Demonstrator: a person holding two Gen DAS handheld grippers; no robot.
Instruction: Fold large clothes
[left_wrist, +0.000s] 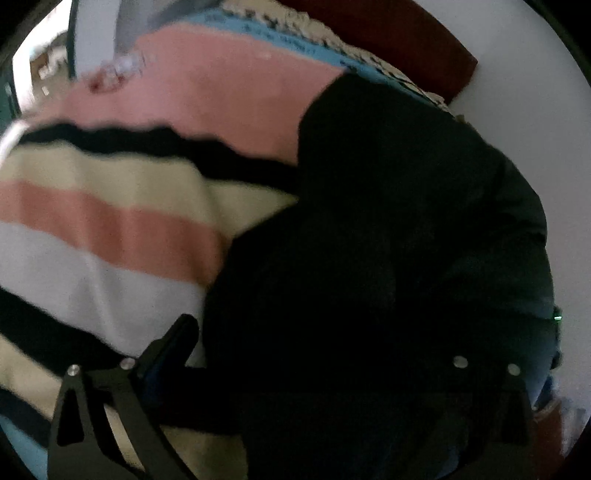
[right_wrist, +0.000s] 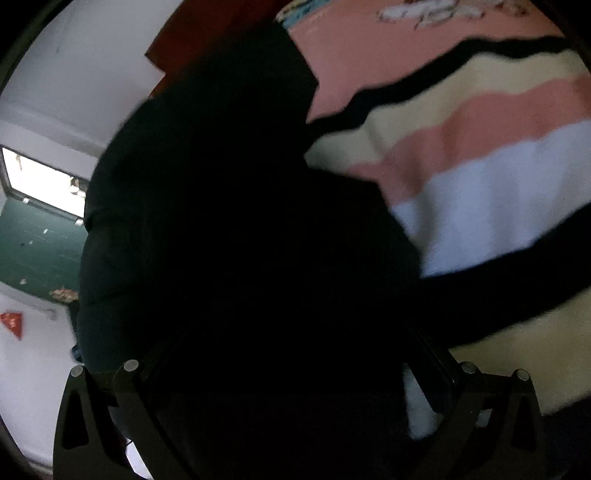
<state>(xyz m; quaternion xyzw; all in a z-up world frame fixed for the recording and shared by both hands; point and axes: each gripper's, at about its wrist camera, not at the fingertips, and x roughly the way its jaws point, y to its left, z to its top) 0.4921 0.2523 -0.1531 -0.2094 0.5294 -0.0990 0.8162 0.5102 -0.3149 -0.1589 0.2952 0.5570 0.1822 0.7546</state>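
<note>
One dark garment (left_wrist: 388, 258) lay bunched on the striped blanket (left_wrist: 110, 221), spread close under both tongs. Left tongs (left_wrist: 295, 369) and right tongs (right_wrist: 295, 369) were buried in dark cloth; whether clenched or released, I couldn't tell.

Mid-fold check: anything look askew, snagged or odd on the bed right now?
Nothing damaged. The dark garment is bunched in a heap on the striped blanket, not laid flat, and hides both grippers' fingertips, so neither grip can be confirmed. Both views are motion-blurred.
</note>
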